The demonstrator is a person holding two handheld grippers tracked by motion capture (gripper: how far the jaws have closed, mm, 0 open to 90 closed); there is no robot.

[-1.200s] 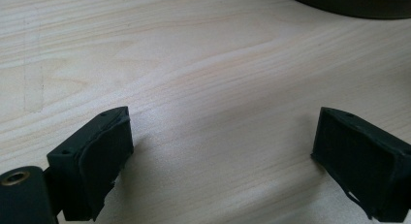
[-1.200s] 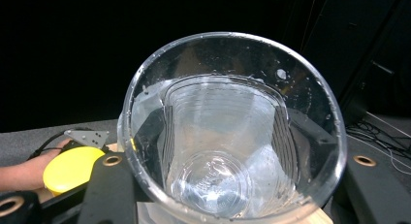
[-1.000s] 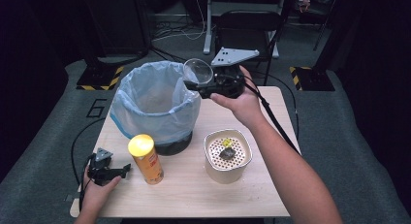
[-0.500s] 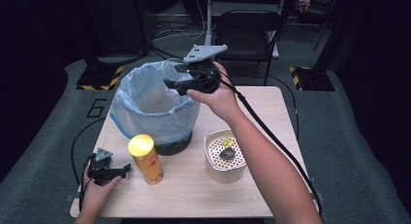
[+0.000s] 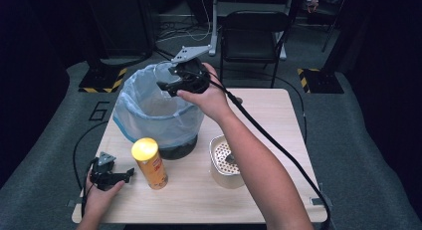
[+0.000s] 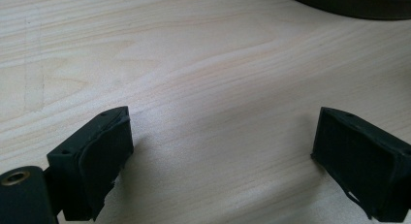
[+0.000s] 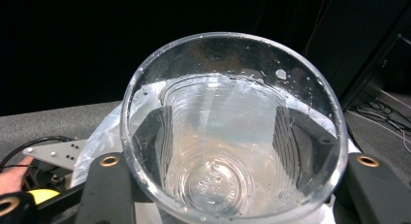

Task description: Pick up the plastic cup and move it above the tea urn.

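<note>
A clear plastic cup [image 7: 232, 136] sits between the jaws of my right gripper [image 7: 228, 185], which is shut on it. Its open mouth faces the camera, and water drops cling to the inside. In the high view the right gripper [image 5: 171, 80] holds the cup [image 5: 161, 70] tilted above the blue-bagged bin [image 5: 149, 115]. My left gripper [image 5: 122, 176] rests on the table's front left corner. It is open [image 6: 223, 151] with nothing but bare wood between its fingers.
A yellow-lidded snack can [image 5: 149, 163] stands upright in front of the bin. A white container with a perforated insert [image 5: 226, 163] stands to the right of the bin. The wooden table [image 5: 268, 115] is bare at its right. A chair [image 5: 254, 36] stands beyond the table.
My right gripper has carried the cup left and back from beside the bin to above its opening, turning it over. The left gripper has stayed put.
</note>
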